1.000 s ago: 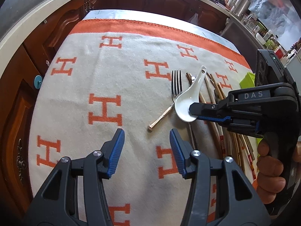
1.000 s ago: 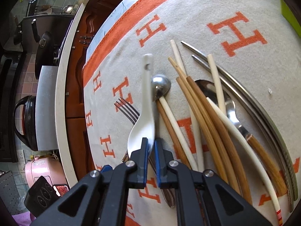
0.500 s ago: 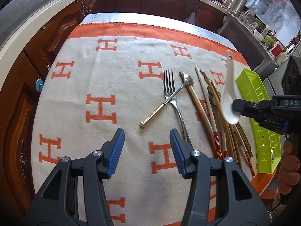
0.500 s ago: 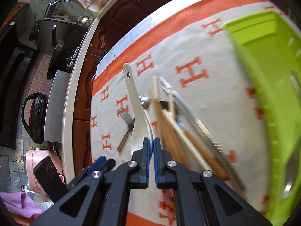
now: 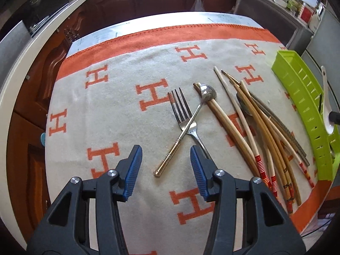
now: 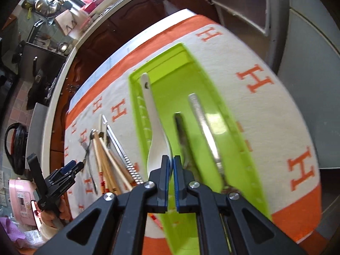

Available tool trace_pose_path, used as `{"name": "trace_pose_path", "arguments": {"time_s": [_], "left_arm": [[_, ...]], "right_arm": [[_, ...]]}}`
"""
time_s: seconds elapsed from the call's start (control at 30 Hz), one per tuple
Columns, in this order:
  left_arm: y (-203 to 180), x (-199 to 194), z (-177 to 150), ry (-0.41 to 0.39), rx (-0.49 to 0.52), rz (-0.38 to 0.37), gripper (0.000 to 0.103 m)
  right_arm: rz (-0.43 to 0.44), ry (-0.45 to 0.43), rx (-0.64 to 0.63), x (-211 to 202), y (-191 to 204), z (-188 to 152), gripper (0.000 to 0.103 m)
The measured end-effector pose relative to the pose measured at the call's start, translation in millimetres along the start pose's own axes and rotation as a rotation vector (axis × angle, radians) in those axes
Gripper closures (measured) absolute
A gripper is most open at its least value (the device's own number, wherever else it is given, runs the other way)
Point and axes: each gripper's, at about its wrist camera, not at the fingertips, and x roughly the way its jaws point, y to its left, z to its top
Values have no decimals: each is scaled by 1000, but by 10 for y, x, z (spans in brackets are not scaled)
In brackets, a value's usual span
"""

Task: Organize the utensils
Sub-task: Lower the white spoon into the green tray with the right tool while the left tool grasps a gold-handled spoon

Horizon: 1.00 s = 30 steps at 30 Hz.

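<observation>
Right gripper (image 6: pixel 171 167) clenched on white ceramic spoon (image 6: pixel 154 125) at bowl rim, frame centre — likely stiff, slick, breakable; left gripper (image 5: pixel 165 167) closing, empty.

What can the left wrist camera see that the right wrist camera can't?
Only the left wrist view shows the left tool close up, its jaws closing with nothing between them, above the crossed fork and metal spoon.

Only the right wrist view shows inside the green tray, where two long metal utensils lie, blurred. It also shows the right tool shut on the white spoon over the tray.

Both show the chopsticks, the tray, the white spoon and the orange H cloth.
</observation>
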Motion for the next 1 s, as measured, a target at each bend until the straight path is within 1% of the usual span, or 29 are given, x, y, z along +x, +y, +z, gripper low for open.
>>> {"name": "trace_pose_path", "arguments": {"time_s": [0.1,0.13,0.2,0.33,0.43,0.47,0.5,0.53,0.6,0.67,0.7,0.77,0.87,1.0], "left_arm": [[-71,170,53,45,57,31,65],[-89,169,69,27,68,32,66],[-115,198,111,37,90,44,67],[-147,249,187,50,117,52,67],[-148,270,234,67,130,50,67],[-155,275,244,73,137,46,69],[-168,278,254,80,144,32,77],[-187,277,259,87,150,15,87],[-275,265,250,95,170,15,95],[-339,266,245,93,187,44,96],[-349,268,246,93,183,50,97],[-332,263,242,94,154,41,98],[-256,226,229,97,70,6,99],[-141,65,163,65,-55,-42,99]], "right_arm": [[-19,-14,3,-62,-99,34,100],[-29,-18,1,-75,-129,49,100],[-62,-23,-7,-80,-165,66,100],[-167,-22,-46,-15,-206,97,100],[-252,-15,-122,52,-158,83,100],[-284,-17,-159,73,-120,69,99],[-303,-20,-191,83,-87,53,99],[-324,-19,-217,102,-57,37,99],[-333,-16,-234,127,-39,19,99],[-321,-10,-232,139,-45,21,98],[-317,-15,-227,132,-53,22,96],[-319,-28,-221,109,-60,29,96],[-296,-36,-205,68,-69,27,96],[-266,-48,-187,18,-79,17,96]]}}
